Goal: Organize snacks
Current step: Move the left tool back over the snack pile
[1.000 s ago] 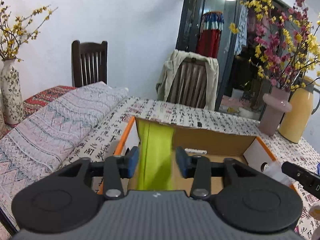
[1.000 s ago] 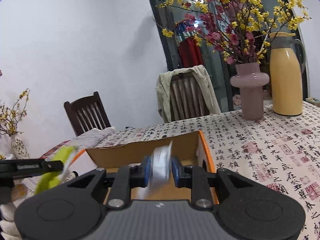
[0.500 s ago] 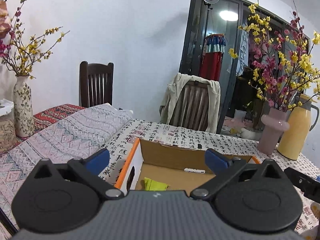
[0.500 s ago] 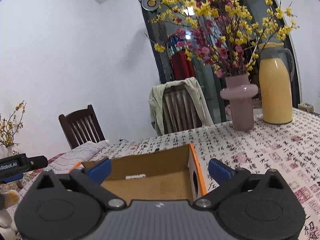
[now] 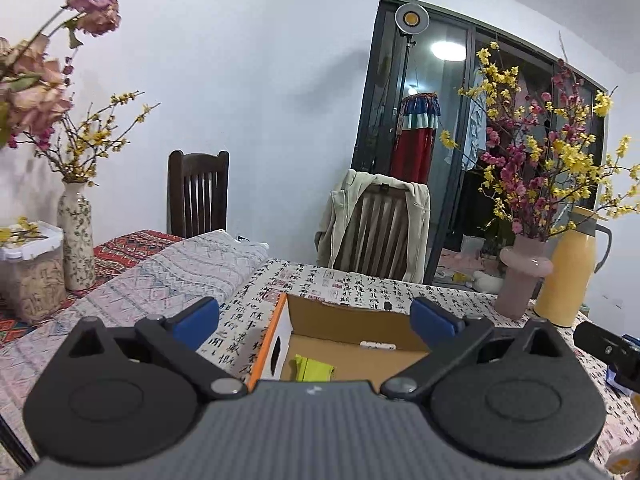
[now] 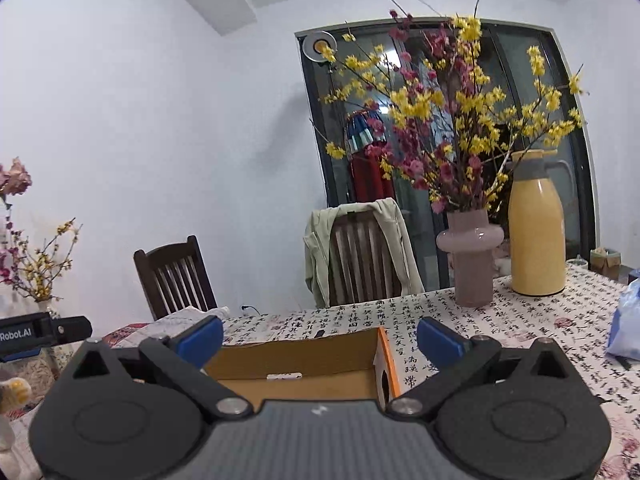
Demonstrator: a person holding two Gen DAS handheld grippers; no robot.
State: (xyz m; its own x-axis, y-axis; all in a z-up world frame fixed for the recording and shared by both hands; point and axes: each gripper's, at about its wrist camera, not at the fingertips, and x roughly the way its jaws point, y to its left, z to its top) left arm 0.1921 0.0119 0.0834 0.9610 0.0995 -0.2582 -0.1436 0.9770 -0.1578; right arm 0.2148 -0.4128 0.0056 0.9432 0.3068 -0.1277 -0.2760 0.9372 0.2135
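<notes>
Both grippers — left gripper (image 5: 316, 316) and right gripper (image 6: 320, 334) — gape empty above the cardboard box (image 5: 348, 320); a green packet (image 5: 314, 368), probably a snack, lies inside.

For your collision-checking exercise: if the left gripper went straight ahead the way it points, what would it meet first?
Probably the cardboard box: the open left gripper aims just over its far wall, though depth is unclear.

Right gripper (image 6: 320, 340) gapes empty above the cardboard box (image 6: 296, 356).
</notes>
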